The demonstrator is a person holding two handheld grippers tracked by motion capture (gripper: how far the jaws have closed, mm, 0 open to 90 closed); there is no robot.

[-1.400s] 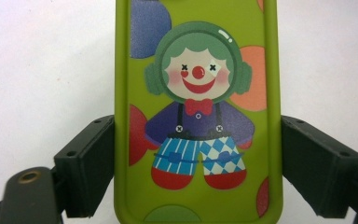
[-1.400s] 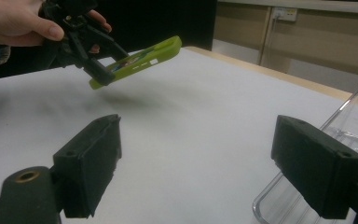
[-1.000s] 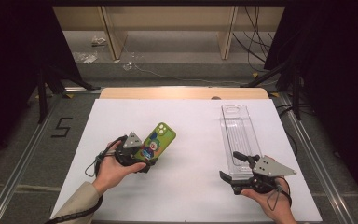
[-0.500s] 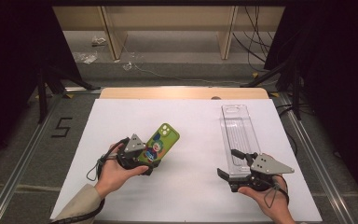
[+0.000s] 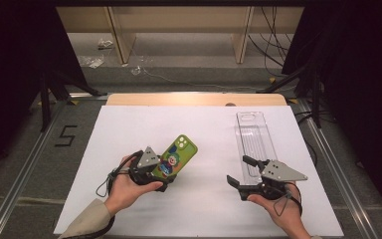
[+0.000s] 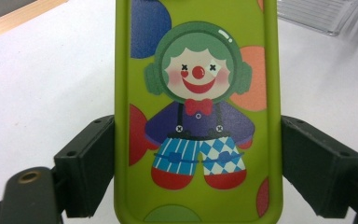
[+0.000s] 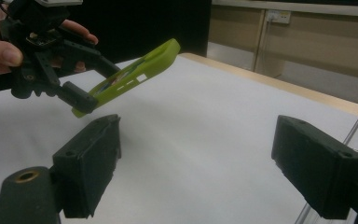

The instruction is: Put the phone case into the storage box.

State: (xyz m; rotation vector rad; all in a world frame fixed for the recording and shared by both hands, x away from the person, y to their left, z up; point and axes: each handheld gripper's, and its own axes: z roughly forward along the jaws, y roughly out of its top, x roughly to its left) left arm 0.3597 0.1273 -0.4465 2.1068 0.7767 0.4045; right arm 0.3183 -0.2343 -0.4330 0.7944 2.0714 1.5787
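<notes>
A lime-green phone case (image 5: pixel 177 153) printed with a clown sits between the jaws of my left gripper (image 5: pixel 162 172), which is shut on its lower end. The left gripper view shows the case (image 6: pixel 198 116) face on, both pads pressed against its long sides. From the right gripper view the case (image 7: pixel 135 70) hangs above the table, its far end tilted up, held by the left gripper (image 7: pixel 95 84). My right gripper (image 5: pixel 238 169) stands open with nothing in it at the near right, its jaws (image 7: pixel 209 168) wide apart over bare white table.
A clear plastic tray (image 5: pixel 253 137) lies lengthwise at the right, just beyond the right gripper. The white table top (image 5: pixel 204 124) has a wooden strip (image 5: pixel 194 99) along its far edge. Metal rails and dark floor flank the table.
The left hand and the case have edged slightly to the right. The right gripper has kept still.
</notes>
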